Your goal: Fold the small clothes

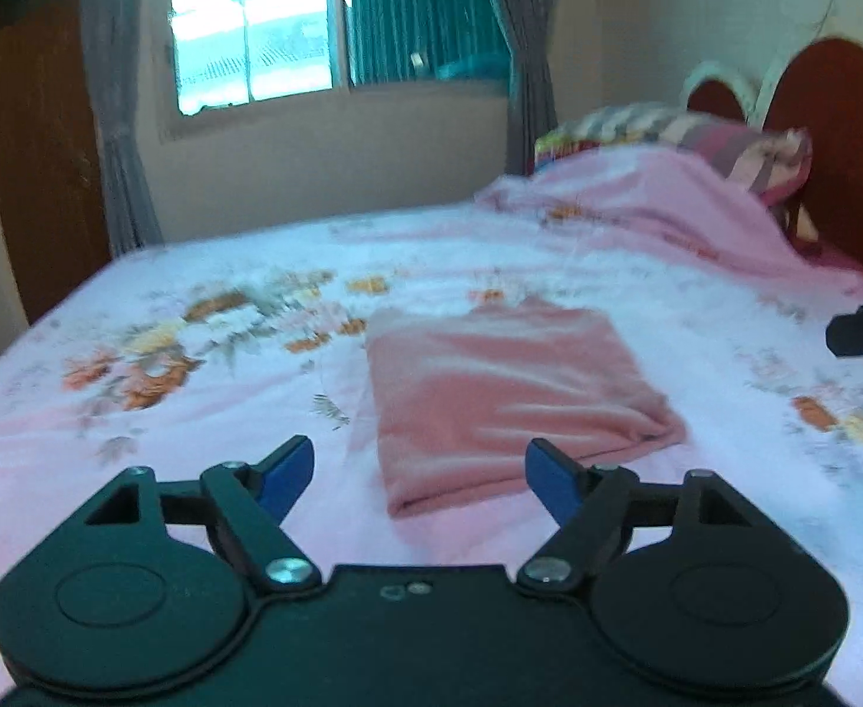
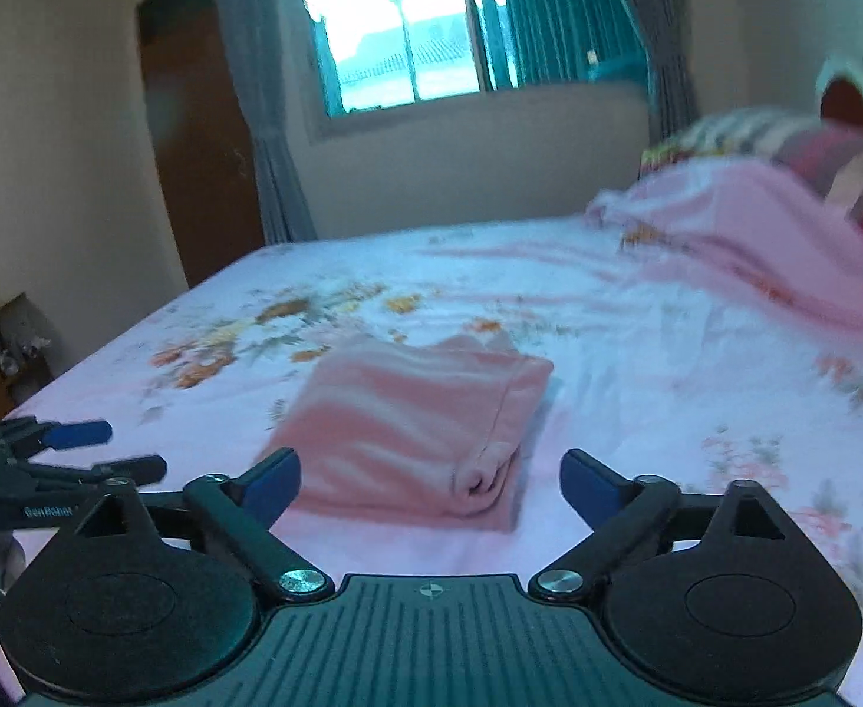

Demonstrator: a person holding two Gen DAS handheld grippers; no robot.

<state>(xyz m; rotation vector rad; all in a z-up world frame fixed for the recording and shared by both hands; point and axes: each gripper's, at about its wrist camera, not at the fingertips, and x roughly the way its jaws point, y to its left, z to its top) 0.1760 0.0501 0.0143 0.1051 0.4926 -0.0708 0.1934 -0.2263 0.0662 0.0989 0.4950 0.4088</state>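
Your bed [image 1: 490, 259], under its floral sheet, fills both views, and the one small garment on it, the pink cloth [image 1: 508, 395], already lies as a compact folded rectangle near the middle of the near half of the mattress. Its layered edges show at the near corner in the right wrist view [image 2: 425, 430], so by the look of it the folding is done or nearly so; at most a last fold or a tidy of that loose corner remains, and no other small clothes waiting to be folded are plain in these blurred frames. A pink blanket [image 1: 667, 206] is bunched toward the pillow [image 1: 697, 135] at the headboard end. Your left gripper [image 1: 420, 474] hovers just short of the cloth's near edge, fingers spread wide and empty. Your right gripper [image 2: 430, 480] sits likewise, fingers apart, holding nothing, clear of the fabric.
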